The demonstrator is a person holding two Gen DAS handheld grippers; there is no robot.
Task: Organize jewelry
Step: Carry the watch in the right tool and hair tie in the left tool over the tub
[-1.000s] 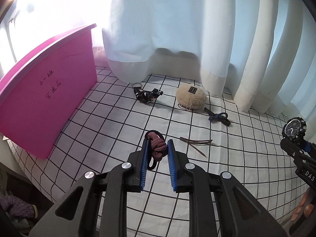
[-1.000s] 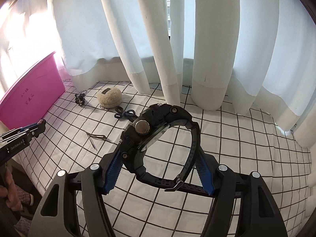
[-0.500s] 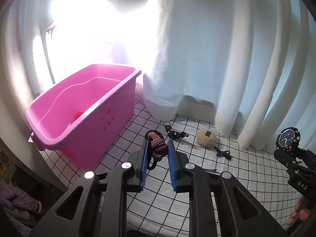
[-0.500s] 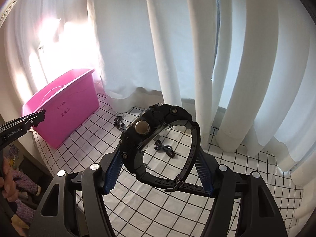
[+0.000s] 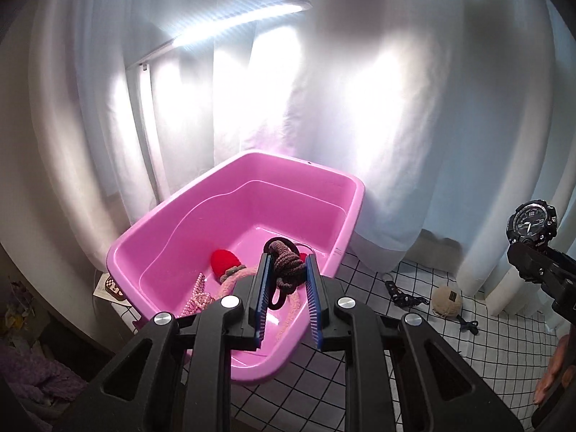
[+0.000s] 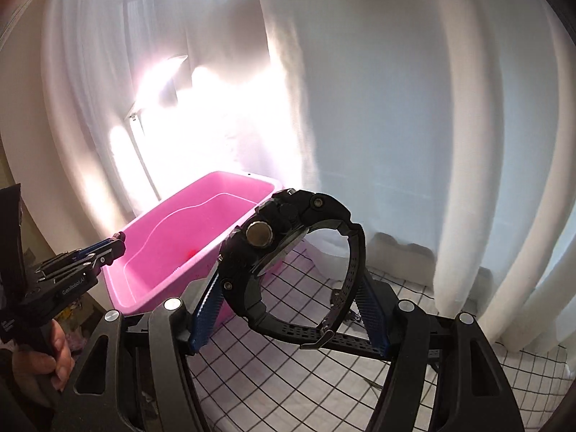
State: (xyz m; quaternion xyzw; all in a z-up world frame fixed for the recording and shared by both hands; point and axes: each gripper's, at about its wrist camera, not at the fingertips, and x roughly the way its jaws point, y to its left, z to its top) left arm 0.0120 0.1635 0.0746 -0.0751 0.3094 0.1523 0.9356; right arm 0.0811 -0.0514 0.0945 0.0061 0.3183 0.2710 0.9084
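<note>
My left gripper (image 5: 287, 271) is shut on a knotted brown hair tie (image 5: 286, 264) and hangs over the open pink bin (image 5: 230, 194). Inside the bin lie a red knitted piece (image 5: 225, 261), a pink cord and a string of pale beads (image 5: 196, 297). My right gripper (image 6: 288, 309) is shut on a chunky black wristwatch (image 6: 284, 252), its blue pads pressing the case and strap; it hovers right of the pink bin (image 6: 187, 223). The same wristwatch (image 5: 532, 223) appears at the right edge of the left wrist view.
On the checked white cloth (image 5: 414, 324) right of the bin lie a black keychain clip (image 5: 399, 293), a beige fluffy pompom (image 5: 446, 298) and a small dark bow (image 5: 468, 324). White curtains (image 6: 396, 108) hang behind. A person's hand (image 6: 43, 360) holds the left tool.
Both grippers rose and swung left toward the pink bin, each keeping its grip. The left one went from above the cloth to above the bin's inside, which now shows its contents.
</note>
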